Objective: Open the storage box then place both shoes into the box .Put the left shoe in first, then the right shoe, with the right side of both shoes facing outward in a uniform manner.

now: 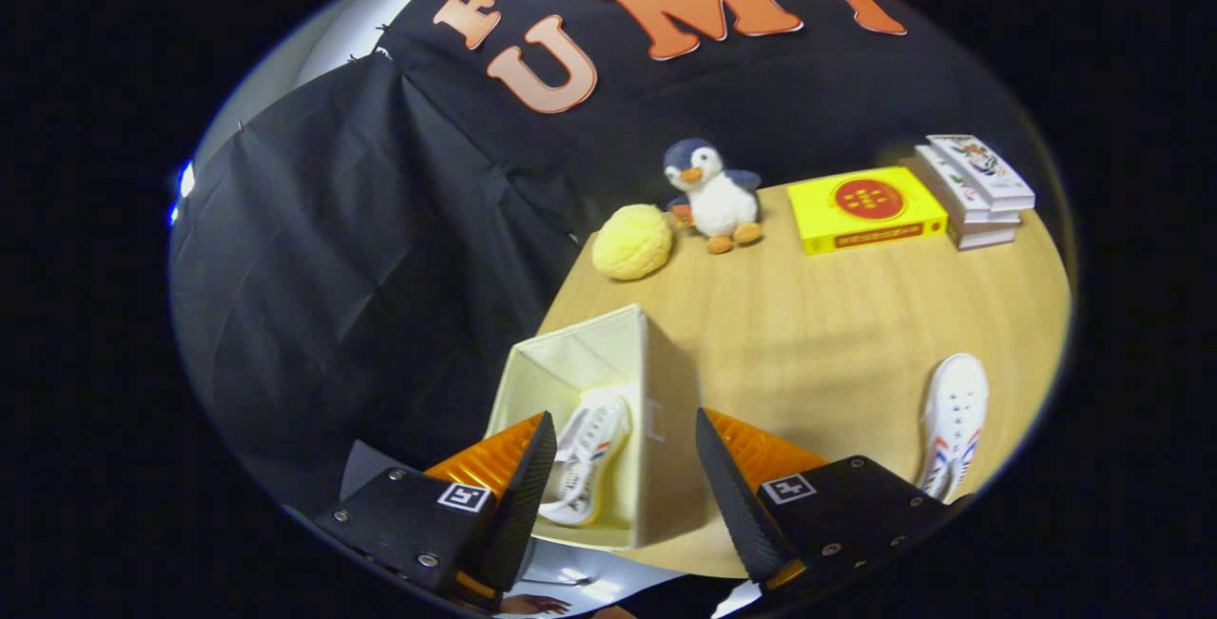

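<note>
A: Since one shoe (588,460) already lies inside the box (666,410), how much of the task is done, you think?

B: About half, I judge. The box is open, it stands at the near corner of the counter (818,334), and one white shoe rests in it on its side, sole toward the far wall of the box. If this is the left shoe, the first placing is finished.

A: And the other shoe (954,424)?

B: It waits on the counter, well apart from the box, beyond the right finger. It is white with laces and red and blue stripes on the side.

A: What do the jaws (626,457) hold?

B: Nothing. They are spread wide, above the box, with the box's near wall between the fingers.

A: How does the box look?

B: Pale cream, fabric-like, with thin walls. I think it could shift easily if pushed.
</note>
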A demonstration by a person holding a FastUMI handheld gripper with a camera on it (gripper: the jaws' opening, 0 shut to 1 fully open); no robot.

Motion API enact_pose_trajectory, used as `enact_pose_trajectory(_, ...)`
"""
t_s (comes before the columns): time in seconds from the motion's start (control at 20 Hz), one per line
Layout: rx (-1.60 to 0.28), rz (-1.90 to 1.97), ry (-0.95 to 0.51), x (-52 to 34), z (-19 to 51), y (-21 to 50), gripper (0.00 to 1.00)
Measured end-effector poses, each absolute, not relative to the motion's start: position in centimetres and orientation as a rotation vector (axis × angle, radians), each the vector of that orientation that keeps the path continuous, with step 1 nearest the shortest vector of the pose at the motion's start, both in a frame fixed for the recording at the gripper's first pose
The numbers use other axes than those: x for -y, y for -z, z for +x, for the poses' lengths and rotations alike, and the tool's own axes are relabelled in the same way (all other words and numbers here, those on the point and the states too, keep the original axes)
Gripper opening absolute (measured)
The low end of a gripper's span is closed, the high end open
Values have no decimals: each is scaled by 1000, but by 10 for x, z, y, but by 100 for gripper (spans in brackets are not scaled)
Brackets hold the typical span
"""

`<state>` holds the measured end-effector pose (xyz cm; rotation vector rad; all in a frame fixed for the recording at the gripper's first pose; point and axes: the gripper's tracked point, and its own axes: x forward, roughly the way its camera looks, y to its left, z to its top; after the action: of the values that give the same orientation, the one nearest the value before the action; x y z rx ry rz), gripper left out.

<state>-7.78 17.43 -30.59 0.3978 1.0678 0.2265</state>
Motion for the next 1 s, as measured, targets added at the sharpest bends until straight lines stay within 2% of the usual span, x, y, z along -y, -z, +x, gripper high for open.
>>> enact_pose_trajectory(0.3, -1140, 271, 32, -18, -134, 354, 92)
enact_pose_trajectory(0.5, -1217, 259, 147, 44, -179, 389, 92)
enact_pose_trajectory(0.8, -1325, 256, 140, 70, -218, 437, 92)
enact_pose_trajectory(1.0, -1364, 259, 132, 78, -221, 462, 85)
